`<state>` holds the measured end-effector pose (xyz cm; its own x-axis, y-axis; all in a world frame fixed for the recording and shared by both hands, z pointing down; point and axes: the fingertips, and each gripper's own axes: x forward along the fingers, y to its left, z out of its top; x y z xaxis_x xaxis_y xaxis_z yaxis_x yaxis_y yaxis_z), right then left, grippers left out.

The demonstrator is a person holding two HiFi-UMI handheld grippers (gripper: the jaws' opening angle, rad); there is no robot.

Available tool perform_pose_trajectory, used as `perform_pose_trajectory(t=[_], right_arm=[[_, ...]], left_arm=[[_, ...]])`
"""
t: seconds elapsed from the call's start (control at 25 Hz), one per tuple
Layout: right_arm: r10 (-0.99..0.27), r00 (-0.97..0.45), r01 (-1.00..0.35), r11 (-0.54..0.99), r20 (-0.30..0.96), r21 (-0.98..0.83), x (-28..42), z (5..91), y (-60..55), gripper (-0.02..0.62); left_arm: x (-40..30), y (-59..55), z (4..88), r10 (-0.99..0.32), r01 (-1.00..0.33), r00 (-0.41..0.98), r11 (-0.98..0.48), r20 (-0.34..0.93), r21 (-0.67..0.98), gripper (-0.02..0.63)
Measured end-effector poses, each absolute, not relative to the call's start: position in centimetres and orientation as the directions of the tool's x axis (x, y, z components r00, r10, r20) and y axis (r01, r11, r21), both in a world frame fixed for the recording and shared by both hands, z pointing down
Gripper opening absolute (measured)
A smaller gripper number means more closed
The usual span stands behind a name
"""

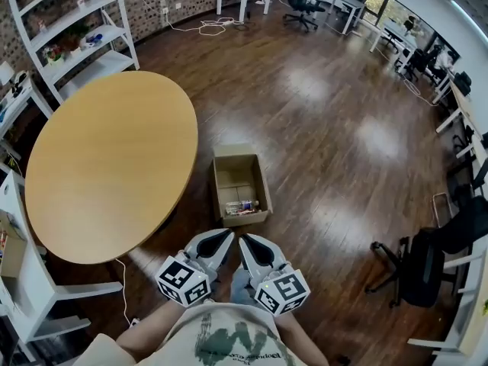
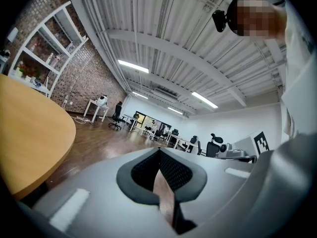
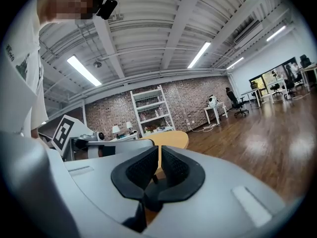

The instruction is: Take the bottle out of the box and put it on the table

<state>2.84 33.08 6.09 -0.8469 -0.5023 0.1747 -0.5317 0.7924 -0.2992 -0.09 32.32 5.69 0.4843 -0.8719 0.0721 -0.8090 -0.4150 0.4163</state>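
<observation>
Your left tool (image 1: 224, 236) and right tool (image 1: 247, 241) are shut, empty; open one, reach the bottle (image 1: 242, 207) in the mid-frame box (image 1: 261, 181)

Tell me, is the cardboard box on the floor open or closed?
Open. The head view looks straight into the cardboard box: its inside shows, with what looks like a bottle lying at its near end.
</observation>
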Motion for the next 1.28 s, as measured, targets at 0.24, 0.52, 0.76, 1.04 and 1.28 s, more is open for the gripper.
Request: perform_pose_trajectory(t=[0.24, 0.52, 0.76, 1.04, 1.28], right_arm=[[-0.487, -0.855, -0.518, 0.787, 0.178, -0.336, 2.7, 7.5, 26.7, 0.018], [-0.471, -0.861, -0.507, 0.756, 0.194, -0.415, 2.7, 9.5, 19.6, 0.017], [-0.469, -0.856, -0.515, 0.74, 0.216, -0.434, 3.9, 11.0, 12.8, 0.018], [-0.453, -0.844, -0.536, 0.727, 0.287, -0.429, 5.0, 15.3, 6.7, 0.0], [-0.446, -0.819, -0.57, 0.704, 0.362, -0.423, 4.4, 19.4, 4.2, 0.007]], left_arm=[[0.3, 25.8, 6.0, -0.871, -0.818, 0.483, -0.413, 0.087, 0.4, -0.002], [0.1, 18.2, 7.3, -0.892, -0.839, 0.439, -0.365, 0.106, 0.404, -0.002], [0.6, 12.0, 9.5, -0.907, -0.874, 0.387, -0.304, 0.166, 0.378, -0.002], [1.4, 7.4, 13.6, -0.898, -0.886, 0.362, -0.247, 0.251, 0.393, -0.003], [1.2, 5.4, 18.4, -0.878, -0.88, 0.361, -0.208, 0.315, 0.428, -0.003]])
